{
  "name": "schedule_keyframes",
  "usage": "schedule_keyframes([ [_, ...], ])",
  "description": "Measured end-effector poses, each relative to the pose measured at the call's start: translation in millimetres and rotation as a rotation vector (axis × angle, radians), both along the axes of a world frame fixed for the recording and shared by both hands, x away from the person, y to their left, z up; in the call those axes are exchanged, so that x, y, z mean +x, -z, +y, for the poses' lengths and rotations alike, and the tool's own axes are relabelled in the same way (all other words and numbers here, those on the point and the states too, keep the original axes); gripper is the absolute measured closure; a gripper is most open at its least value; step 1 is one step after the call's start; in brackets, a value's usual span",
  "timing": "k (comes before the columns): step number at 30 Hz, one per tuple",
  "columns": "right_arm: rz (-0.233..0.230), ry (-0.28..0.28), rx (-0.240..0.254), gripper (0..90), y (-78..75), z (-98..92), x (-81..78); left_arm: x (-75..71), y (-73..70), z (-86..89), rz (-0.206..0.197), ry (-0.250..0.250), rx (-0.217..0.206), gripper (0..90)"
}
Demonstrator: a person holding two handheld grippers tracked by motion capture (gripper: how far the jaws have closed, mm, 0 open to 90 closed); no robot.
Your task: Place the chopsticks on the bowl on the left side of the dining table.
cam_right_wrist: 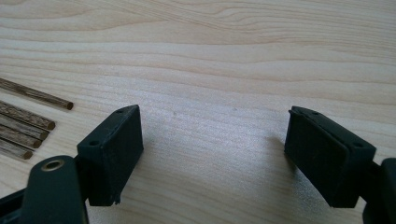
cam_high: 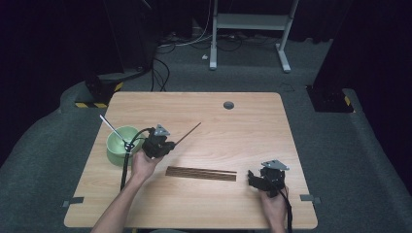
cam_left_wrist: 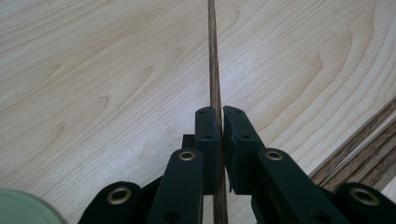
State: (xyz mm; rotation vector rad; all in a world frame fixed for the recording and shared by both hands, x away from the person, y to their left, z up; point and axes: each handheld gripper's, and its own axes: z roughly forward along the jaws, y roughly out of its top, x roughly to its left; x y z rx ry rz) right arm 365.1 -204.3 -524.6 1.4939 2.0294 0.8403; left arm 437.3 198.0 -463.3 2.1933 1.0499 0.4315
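Green bowl (cam_high: 119, 144) near table (cam_high: 252, 111) left edge, thin pale stick (cam_high: 112, 128) leaning out of it over rim. Left gripper (cam_high: 167, 144) just right of bowl, clenched on single dark chopstick (cam_high: 188, 133); chopstick tip points toward far right, bare wood around it. Row of chopsticks (cam_high: 200, 173) lies flat mid-table, nearer front edge. Right gripper (cam_high: 253, 178) near front-right corner, jaws wide apart, nothing between; chopstick ends (cam_right_wrist: 28, 126) close on its left. Far half of table open.
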Motion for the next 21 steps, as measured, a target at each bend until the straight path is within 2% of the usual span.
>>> schedule_keyframes([
  [21, 0.0, 0.0, 0.0, 18.8, 0.0, 0.0, 0.0, -7.2, -9.8, 20.4, -0.01, -0.035, -0.015, 84.3],
])
